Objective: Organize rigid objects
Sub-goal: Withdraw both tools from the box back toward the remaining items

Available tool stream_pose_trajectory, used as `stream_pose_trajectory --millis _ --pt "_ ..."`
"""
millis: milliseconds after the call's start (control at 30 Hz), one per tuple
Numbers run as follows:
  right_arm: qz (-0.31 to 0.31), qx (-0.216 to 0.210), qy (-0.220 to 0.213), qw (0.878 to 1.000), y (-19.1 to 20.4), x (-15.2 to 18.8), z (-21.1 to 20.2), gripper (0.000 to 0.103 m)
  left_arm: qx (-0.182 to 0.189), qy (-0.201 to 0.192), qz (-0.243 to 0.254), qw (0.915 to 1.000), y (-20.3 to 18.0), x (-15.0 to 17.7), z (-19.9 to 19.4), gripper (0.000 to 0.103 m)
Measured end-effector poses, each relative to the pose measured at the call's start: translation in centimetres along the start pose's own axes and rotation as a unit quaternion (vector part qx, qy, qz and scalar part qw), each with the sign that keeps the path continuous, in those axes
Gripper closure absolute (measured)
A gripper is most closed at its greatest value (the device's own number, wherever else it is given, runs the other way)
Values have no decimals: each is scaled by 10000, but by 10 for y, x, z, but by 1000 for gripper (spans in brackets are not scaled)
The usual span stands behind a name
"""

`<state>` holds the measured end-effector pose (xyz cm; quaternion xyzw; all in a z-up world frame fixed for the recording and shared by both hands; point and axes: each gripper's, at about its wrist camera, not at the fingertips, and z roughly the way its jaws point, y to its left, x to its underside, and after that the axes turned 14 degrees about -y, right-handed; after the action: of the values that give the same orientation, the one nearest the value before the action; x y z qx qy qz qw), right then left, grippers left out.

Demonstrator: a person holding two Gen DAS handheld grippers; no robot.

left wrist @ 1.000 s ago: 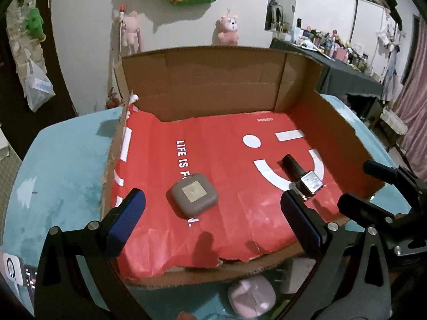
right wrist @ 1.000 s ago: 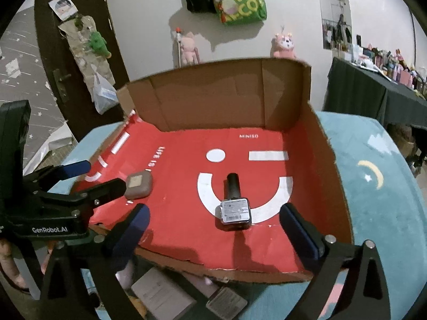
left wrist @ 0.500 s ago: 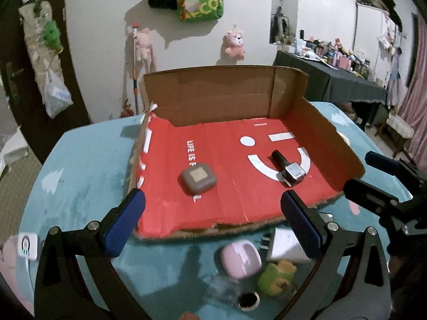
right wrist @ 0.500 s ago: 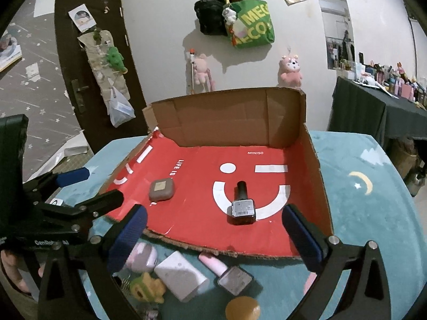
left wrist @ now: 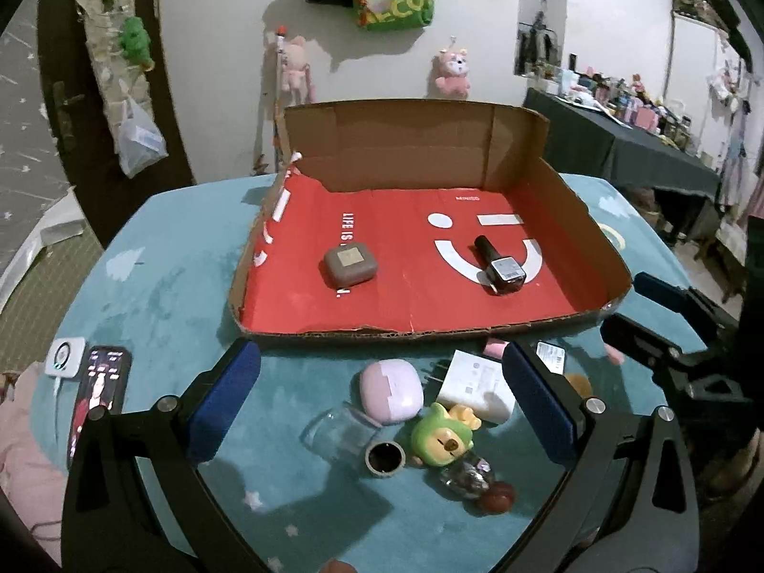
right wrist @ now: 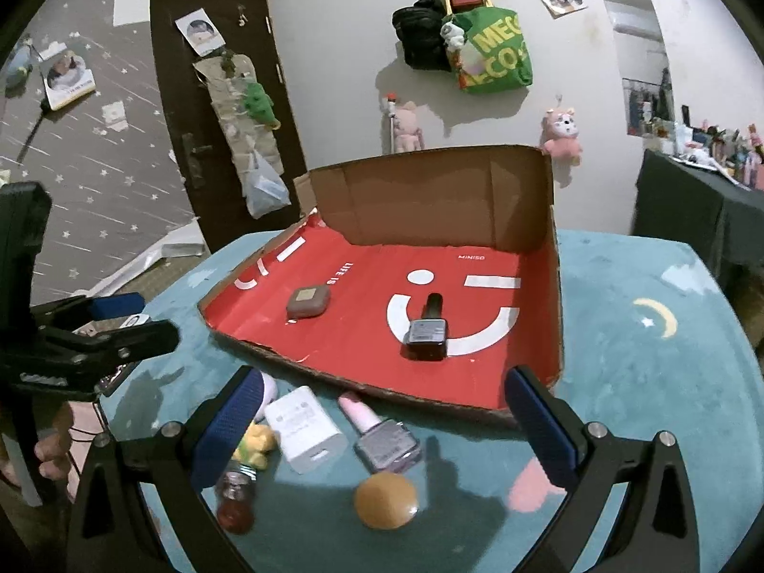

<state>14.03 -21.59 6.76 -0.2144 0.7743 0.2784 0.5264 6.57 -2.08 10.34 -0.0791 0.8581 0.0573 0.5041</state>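
A cardboard box with a red floor (left wrist: 410, 286) (right wrist: 556, 315) holds a brown square case (left wrist: 350, 265) (right wrist: 308, 302) and a black nail-polish bottle (left wrist: 499, 265) (right wrist: 426, 329). In front of it lie a pink case (left wrist: 390, 390), a white charger (left wrist: 477, 384) (right wrist: 305, 427), a green toy (left wrist: 441, 437), a clear jar (left wrist: 341, 432), a pink nail-polish bottle (right wrist: 382, 434), an orange ball (right wrist: 386, 500) and a small red bottle (right wrist: 235, 501). My left gripper (left wrist: 379, 401) is open and empty above the clutter. My right gripper (right wrist: 379, 420) is open and empty too.
A phone (left wrist: 98, 391) and a small white device (left wrist: 64, 357) lie at the left of the teal table (left wrist: 162, 258). A dark table with bottles (left wrist: 635, 138) stands at the back right. A door (right wrist: 210, 110) is behind.
Both grippers have pulled back and up from the box. The loose objects in front of the box have come into view. Nothing was picked up.
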Motion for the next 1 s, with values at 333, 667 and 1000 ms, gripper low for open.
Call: stream_pose_trajectory --millis 333,667,1000 --pt "726 -759 -129 9944 -42 21 19 0 -376 2 -197 9991 4 -13 -6 0" --pt "780 -889 -5 9930 -38 23 24 0 -282 315 -339 9985 27 2 0 0" --pt "1254 -1281 -327 9833 -60 22 10 0 4 539 -326 9980 46 44 21 0"
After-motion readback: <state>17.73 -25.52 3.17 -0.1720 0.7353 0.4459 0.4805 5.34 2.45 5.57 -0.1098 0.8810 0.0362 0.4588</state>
